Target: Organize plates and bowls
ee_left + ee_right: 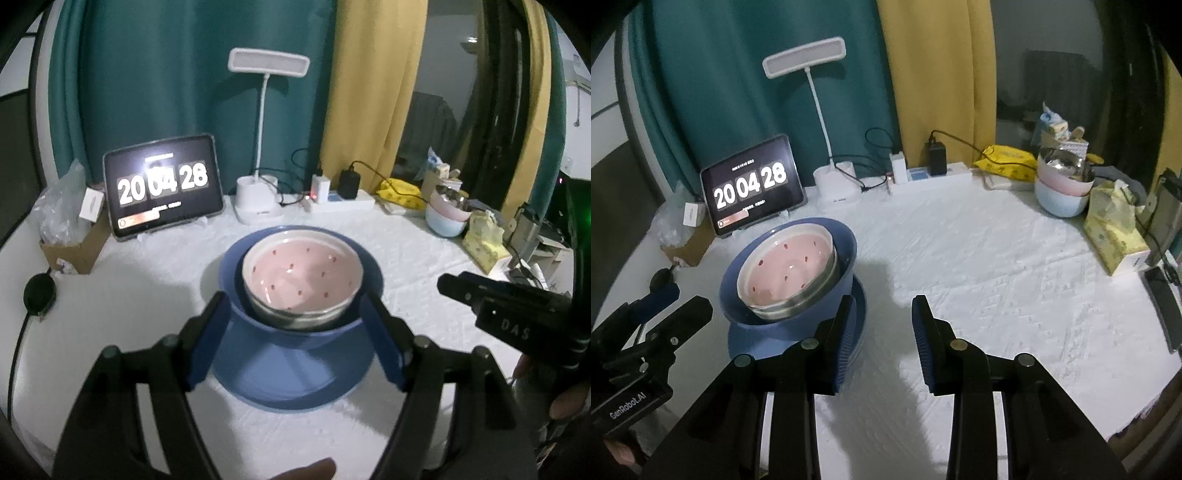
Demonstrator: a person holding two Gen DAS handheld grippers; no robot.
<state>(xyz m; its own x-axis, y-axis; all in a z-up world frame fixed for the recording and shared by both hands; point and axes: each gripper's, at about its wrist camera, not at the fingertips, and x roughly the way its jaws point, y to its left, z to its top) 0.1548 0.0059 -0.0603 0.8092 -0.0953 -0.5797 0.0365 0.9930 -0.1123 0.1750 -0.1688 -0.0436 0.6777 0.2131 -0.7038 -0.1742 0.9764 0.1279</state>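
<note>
Left gripper [291,314], jaws apart and empty, sat nearer the stacked bowls [303,280] straight ahead on the blue plate [291,369], while right gripper [882,328], also empty, had them off left.

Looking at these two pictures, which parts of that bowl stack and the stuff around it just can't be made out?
- Blue plate: its middle is covered by the blue bowl, both views.
- Steel bowl: only the side shows; the pink bowl fills it.
- Tablet: the small text is too tiny.
- Far bowl stack: contents blurred, right-wrist view.
</note>
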